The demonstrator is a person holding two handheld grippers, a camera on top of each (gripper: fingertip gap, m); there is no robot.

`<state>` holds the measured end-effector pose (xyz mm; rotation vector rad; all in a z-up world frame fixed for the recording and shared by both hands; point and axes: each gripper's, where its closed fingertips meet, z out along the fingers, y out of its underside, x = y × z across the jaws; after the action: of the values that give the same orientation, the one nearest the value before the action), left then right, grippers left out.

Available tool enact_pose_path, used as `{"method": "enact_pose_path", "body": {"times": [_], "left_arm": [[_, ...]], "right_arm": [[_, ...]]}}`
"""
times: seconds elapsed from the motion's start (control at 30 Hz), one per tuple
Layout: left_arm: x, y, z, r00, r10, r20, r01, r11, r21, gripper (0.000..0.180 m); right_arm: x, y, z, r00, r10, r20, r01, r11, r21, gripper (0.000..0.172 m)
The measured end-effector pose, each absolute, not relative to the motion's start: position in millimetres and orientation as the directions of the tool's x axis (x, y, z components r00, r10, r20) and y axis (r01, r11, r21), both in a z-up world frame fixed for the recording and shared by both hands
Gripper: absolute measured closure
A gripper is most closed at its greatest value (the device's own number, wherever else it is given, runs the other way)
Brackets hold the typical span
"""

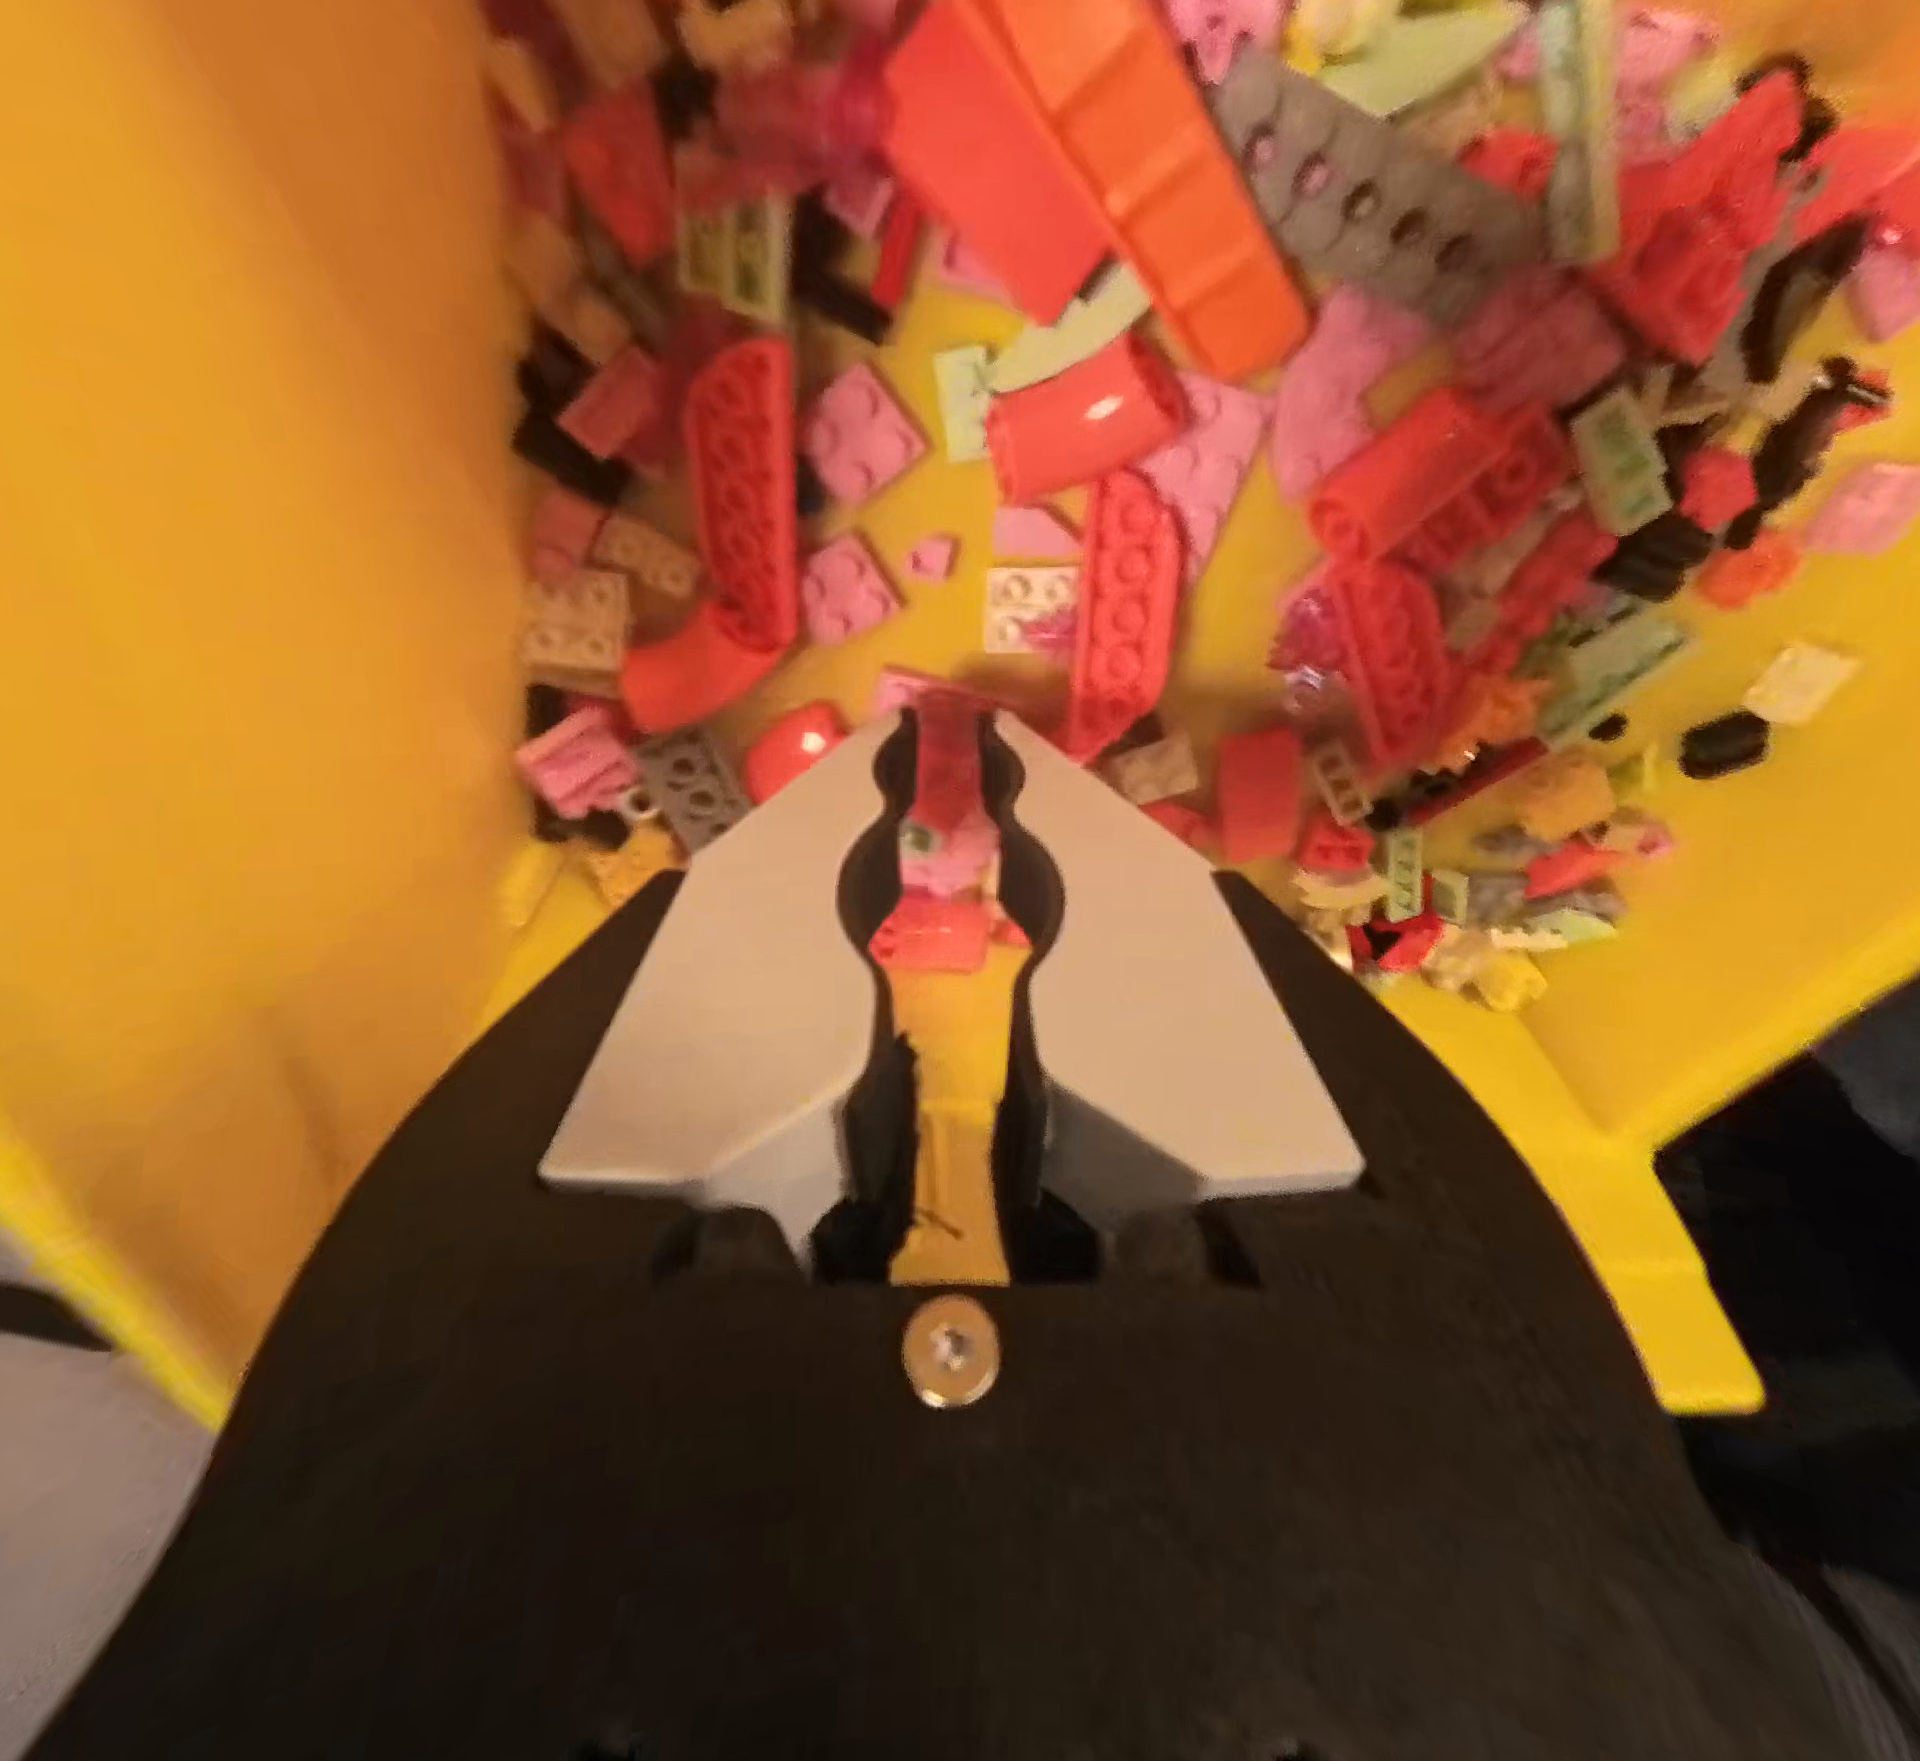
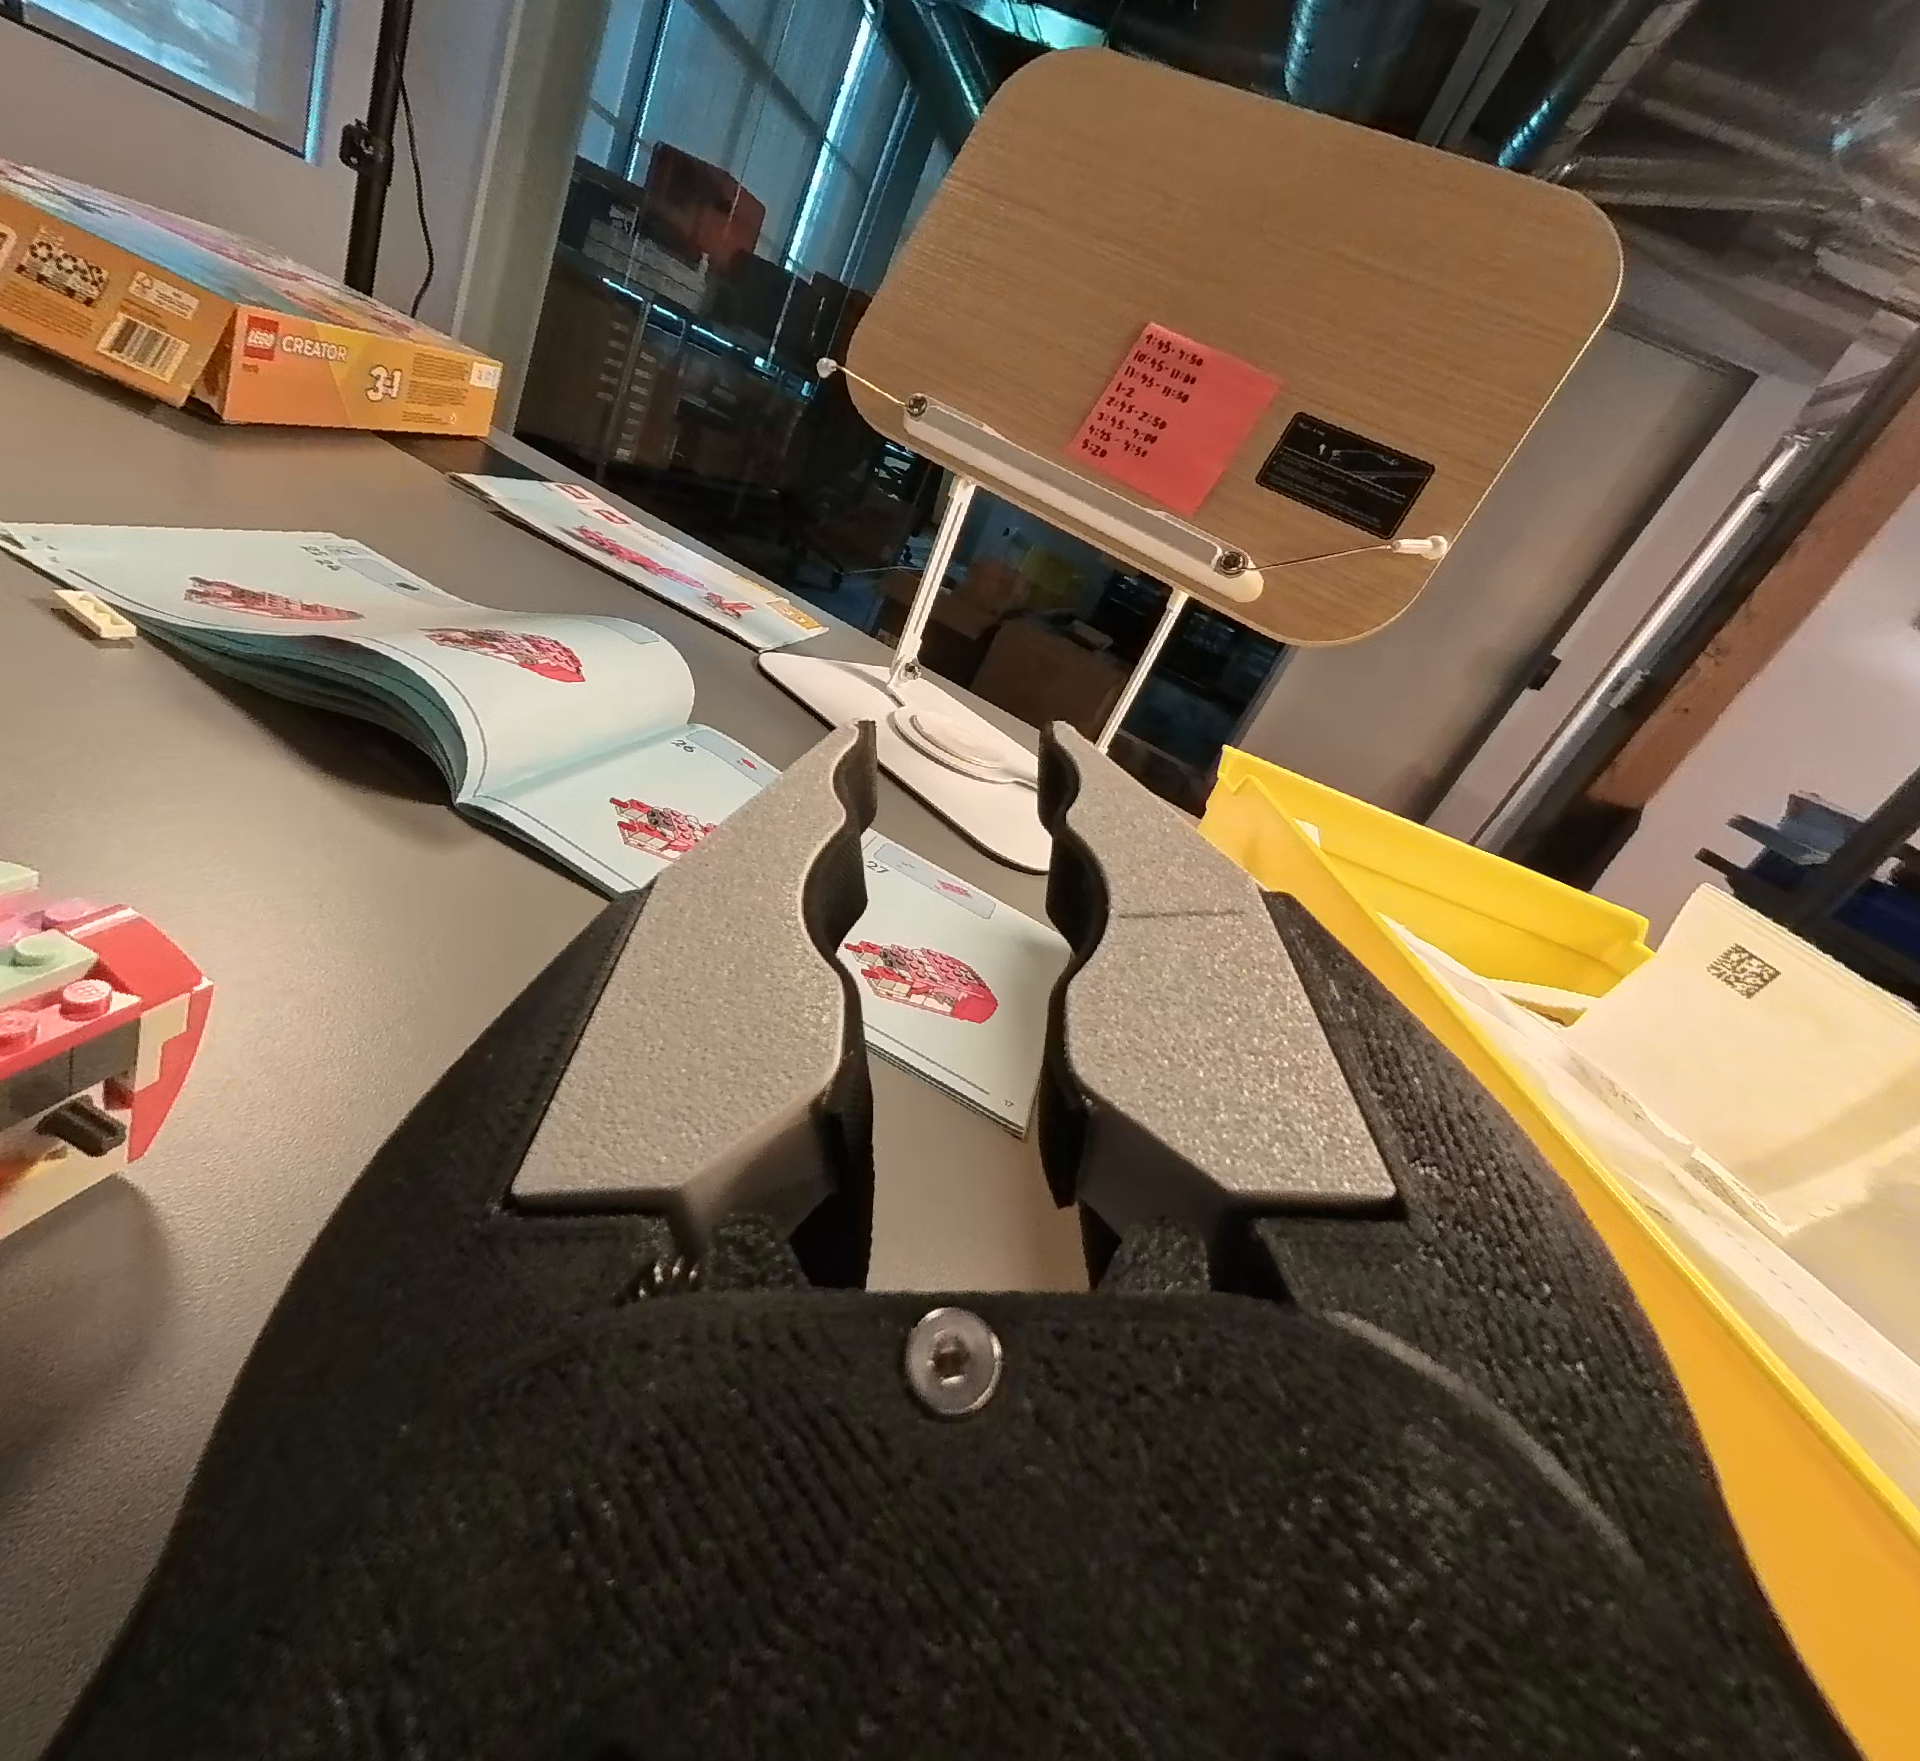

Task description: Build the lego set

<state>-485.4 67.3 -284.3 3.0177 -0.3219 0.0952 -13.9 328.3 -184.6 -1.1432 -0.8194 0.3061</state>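
Yellow plastic fills my left wrist view: the left tool [image 1: 948,724] is down inside a yellow plastic bin [image 1: 260,464] strewn with small toy building bricks in red, pink, pale green and grey, a long orange ribbed plastic piece [image 1: 1122,142] lying across the heap. Its pale fingers [image 1: 769,922] stand close together with a narrow translucent red brick [image 1: 948,761] between the tips; the picture is blurred, but the tips appear to pinch it, just above the bin floor and beside a long red studded plate [image 1: 1127,610]. My right tool [image 2: 956,776] hangs over the dark grey worktop [image 2: 312,984] with its grey fingers [image 2: 727,963] spread and nothing between them. Beyond it lie an open pale blue instruction booklet [image 2: 540,724] and a wooden book stand on a white base [image 2: 1247,340] with a pink note stuck on. A partly built red and pink brick model [image 2: 83,1015] sits at the left edge, well apart from the tool, and an orange cardboard box [image 2: 343,381] lies farther back.
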Motion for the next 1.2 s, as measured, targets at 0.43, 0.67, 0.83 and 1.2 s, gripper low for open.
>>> {"method": "enact_pose_path", "body": {"times": [0.43,0.67,0.83,1.2], "left_arm": [[-504,124,-267,0.997,-0.016,0.077,0.002,-0.974,-0.227,0.154],[-489,152,-263,0.992,-0.077,0.104,-0.033,-0.928,-0.372,0.148],[-473,163,-272,0.98,-0.16,0.12,-0.104,-0.921,-0.375,0.142],[-451,105,-287,0.94,-0.186,0.287,-0.152,-0.979,-0.137,0.159]], "right_arm": [[-14,328,-185,0.676,0.604,0.422,0.186,0.415,-0.891,0.143],[-16,327,-185,0.672,0.609,0.421,0.182,0.415,-0.891,0.143],[-17,326,-185,0.667,0.61,0.428,0.186,0.42,-0.888,0.143],[-17,326,-185,0.668,0.614,0.421,0.179,0.416,-0.891,0.143]]}}
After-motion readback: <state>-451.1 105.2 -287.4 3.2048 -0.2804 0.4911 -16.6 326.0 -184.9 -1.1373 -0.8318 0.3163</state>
